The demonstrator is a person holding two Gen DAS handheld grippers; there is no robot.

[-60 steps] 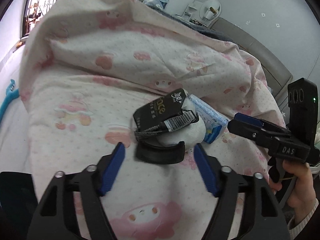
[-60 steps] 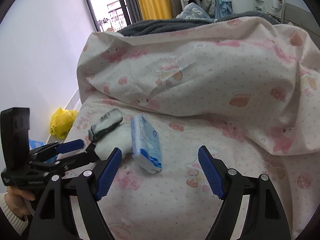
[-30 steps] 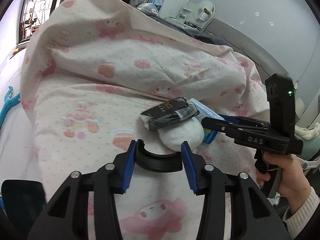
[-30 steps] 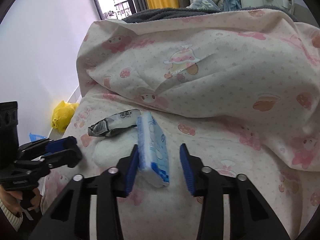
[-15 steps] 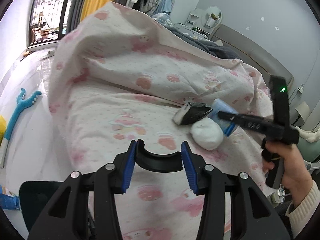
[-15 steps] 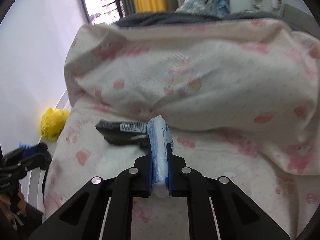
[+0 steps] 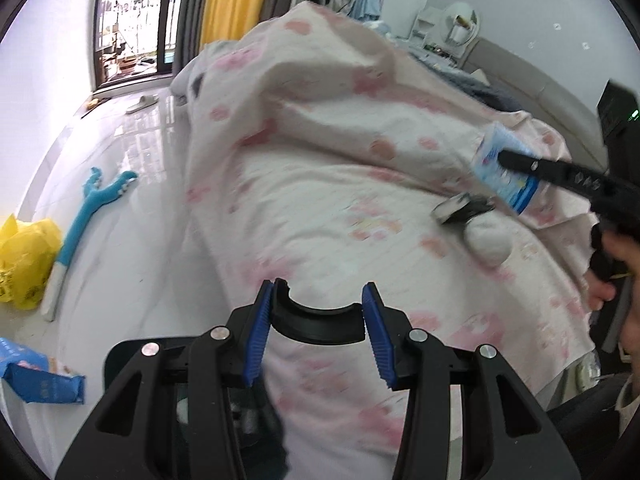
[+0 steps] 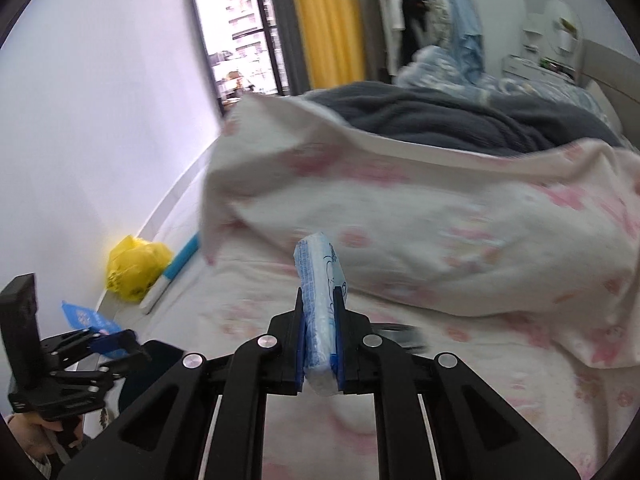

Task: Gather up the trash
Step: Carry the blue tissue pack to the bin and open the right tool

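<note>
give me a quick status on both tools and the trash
Left tool shut on black curved piece. Right tool shut on blue tissue pack, off the bed. Black wrapper and white wad remain.

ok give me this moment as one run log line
left gripper: shut on black curved piece | right gripper: shut on blue tissue pack | on bed: black wrapper, white wad

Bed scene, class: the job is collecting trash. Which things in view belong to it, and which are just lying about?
Job:
tissue pack, clamped in right gripper
black curved piece, held by left gripper
black wrapper
white wad

Lying about:
pink quilt
blue handled tool
</note>
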